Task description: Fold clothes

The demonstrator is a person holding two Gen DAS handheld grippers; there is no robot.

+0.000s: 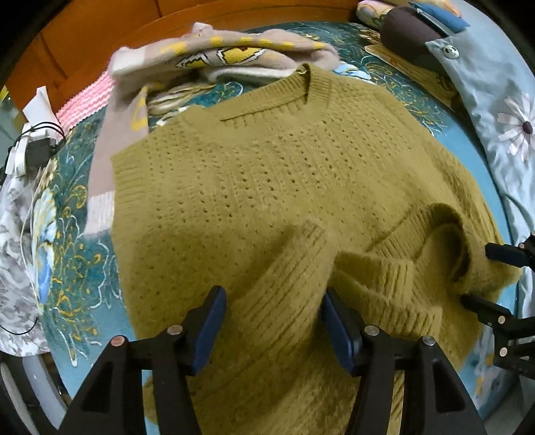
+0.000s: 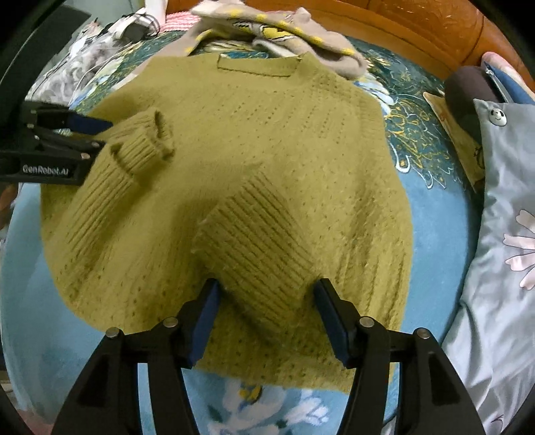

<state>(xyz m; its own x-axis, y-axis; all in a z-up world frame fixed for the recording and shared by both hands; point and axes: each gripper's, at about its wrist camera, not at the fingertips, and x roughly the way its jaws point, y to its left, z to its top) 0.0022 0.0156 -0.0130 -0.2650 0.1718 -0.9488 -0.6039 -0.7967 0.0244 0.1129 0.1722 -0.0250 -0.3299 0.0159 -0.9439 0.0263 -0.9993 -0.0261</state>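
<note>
An olive-green knit sweater (image 1: 267, 174) lies flat on the blue floral bed cover, collar at the far end; it fills the right wrist view too (image 2: 267, 134). Both sleeves are folded in over the body. My left gripper (image 1: 272, 321) is open, its fingers either side of the left ribbed cuff (image 1: 294, 277). My right gripper (image 2: 265, 311) is open, its fingers either side of the right ribbed cuff (image 2: 257, 241). The left gripper also shows at the left edge of the right wrist view (image 2: 100, 134), beside the other cuff (image 2: 140, 144).
A beige and yellow patterned sweater (image 1: 217, 57) lies bunched beyond the collar. A pale blue flowered pillow (image 2: 501, 234) lies at the right. A dark brown cushion (image 2: 468, 93) sits behind it. Chargers and cables (image 1: 33, 150) lie at the far left. An orange wooden headboard (image 2: 418, 30) is behind.
</note>
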